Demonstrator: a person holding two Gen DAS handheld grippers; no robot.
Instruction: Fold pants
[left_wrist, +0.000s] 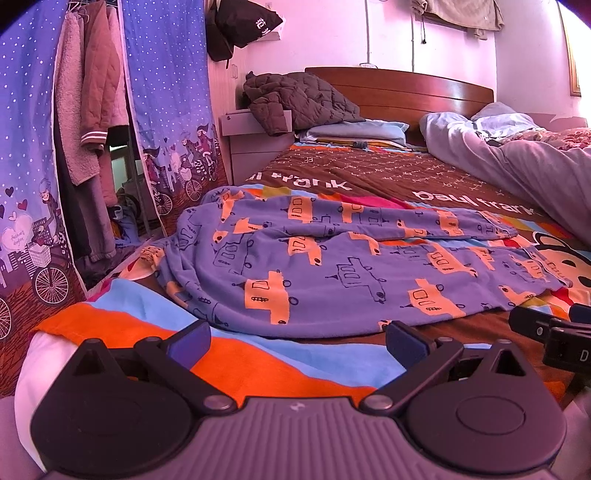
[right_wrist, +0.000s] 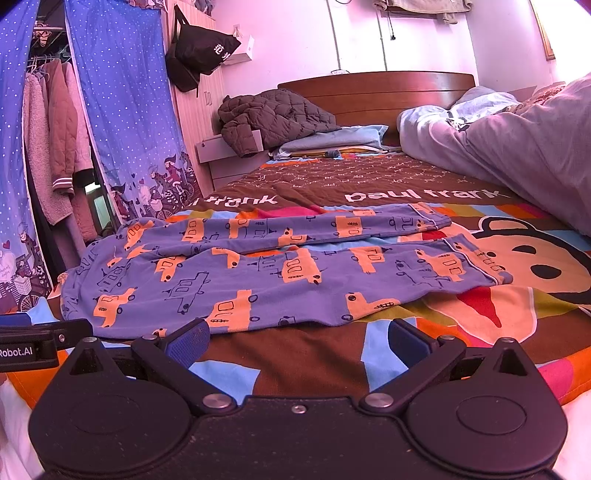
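Observation:
Blue pants with an orange car print (left_wrist: 332, 266) lie spread flat on the bed, waist to the left, both legs stretching to the right; they also show in the right wrist view (right_wrist: 266, 273). My left gripper (left_wrist: 295, 341) is open and empty, just short of the pants' near edge by the waist. My right gripper (right_wrist: 297, 339) is open and empty, just short of the near leg's edge. The right gripper's body shows at the right edge of the left wrist view (left_wrist: 554, 332). The left gripper's body shows at the left edge of the right wrist view (right_wrist: 33, 343).
The bed has a colourful cartoon sheet (right_wrist: 517, 266). A grey duvet (right_wrist: 517, 147) is heaped at the right. A dark quilted jacket (left_wrist: 295, 99) lies on pillows by the wooden headboard (left_wrist: 406, 88). A blue curtain and hanging clothes (left_wrist: 85, 110) stand left of the bed.

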